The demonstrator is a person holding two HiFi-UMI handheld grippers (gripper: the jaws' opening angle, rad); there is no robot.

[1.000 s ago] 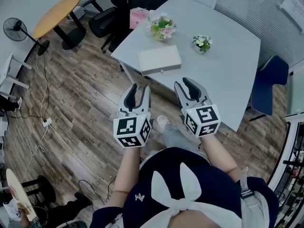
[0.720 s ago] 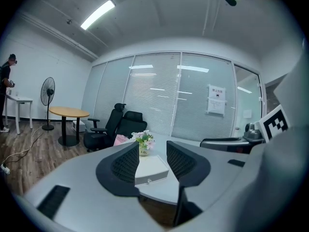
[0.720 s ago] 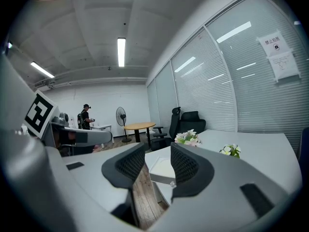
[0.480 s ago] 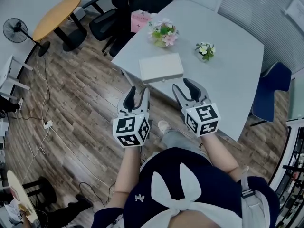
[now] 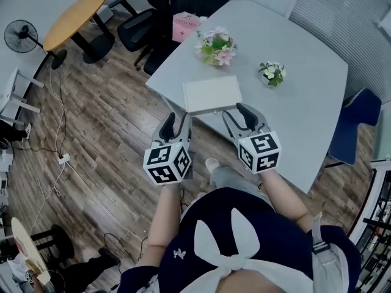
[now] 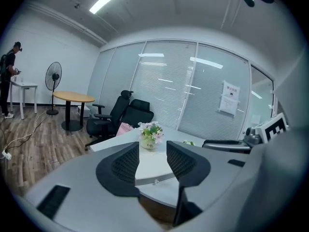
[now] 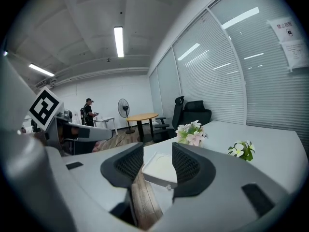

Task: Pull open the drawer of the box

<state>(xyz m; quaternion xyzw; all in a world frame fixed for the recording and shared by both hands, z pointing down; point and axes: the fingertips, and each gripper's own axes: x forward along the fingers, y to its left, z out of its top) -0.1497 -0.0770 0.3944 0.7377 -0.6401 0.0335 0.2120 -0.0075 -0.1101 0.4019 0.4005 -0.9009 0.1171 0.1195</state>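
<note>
A flat white box (image 5: pixel 212 93) lies near the front edge of the grey table (image 5: pixel 305 108), with a small knob (image 5: pixel 214 110) on its drawer front, which looks closed. My left gripper (image 5: pixel 177 122) hovers over the floor just short of the table edge, below and left of the box. Its jaws are open and empty. My right gripper (image 5: pixel 240 113) is open too, at the box's front right corner, holding nothing. The box (image 6: pixel 152 166) shows between the jaws of the left gripper (image 6: pixel 152 152). The box (image 7: pixel 159 170) also lies ahead of the right gripper (image 7: pixel 158 159).
A pink flower bouquet (image 5: pixel 215 46) and a small white flower pot (image 5: pixel 272 72) stand behind the box. A pink carton (image 5: pixel 187 26) sits at the table's far corner by black office chairs (image 5: pixel 159 11). A blue chair (image 5: pixel 354 127) stands to the right, and a round wooden table (image 5: pixel 76 17) and a fan (image 5: pixel 18 35) to the left.
Both grippers have drawn closer to the table edge and the box's front. The right gripper's jaws look wider apart than a second ago.
</note>
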